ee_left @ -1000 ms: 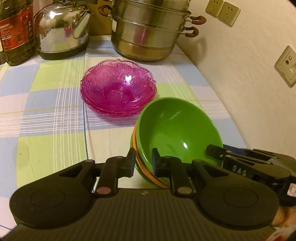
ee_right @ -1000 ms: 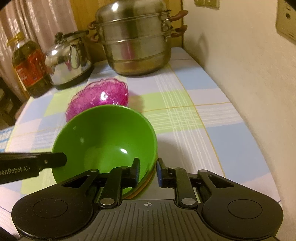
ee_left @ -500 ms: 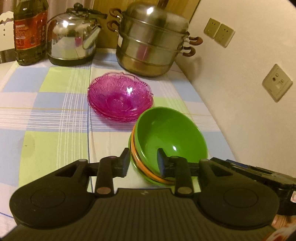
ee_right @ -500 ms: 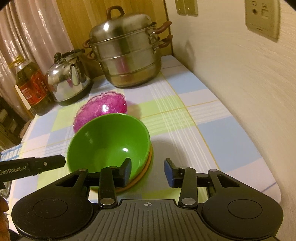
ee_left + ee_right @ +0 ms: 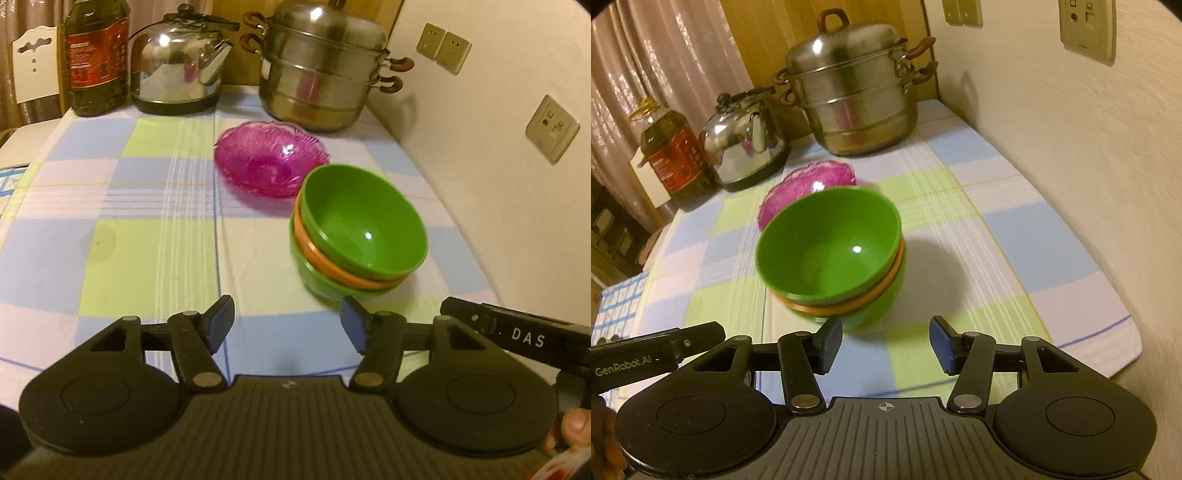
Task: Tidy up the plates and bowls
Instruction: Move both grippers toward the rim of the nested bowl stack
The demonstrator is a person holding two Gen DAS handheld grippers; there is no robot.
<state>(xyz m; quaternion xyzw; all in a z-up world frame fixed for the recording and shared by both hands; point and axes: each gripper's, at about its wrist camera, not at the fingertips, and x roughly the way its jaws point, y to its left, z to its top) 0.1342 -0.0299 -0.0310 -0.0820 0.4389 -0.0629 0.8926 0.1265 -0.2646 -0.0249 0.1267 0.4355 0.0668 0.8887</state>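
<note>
A green bowl [image 5: 364, 218] is nested in an orange bowl [image 5: 325, 260] and a lower green bowl [image 5: 314, 280] on the checked tabletop [image 5: 129, 236], just in front of the pink glass plates [image 5: 271, 162] (whether touching cannot be told). The left tool [image 5: 288, 325] and right tool [image 5: 882, 345] are seen opening, empty, short of the stack.

Home kitchen, steamer pot [image 5: 853, 88], kettle [image 5: 177, 62], oil bottle [image 5: 96, 55]

Green bowls [image 5: 364, 221] (orange one between), checked tablecloth [image 5: 129, 229]
</note>
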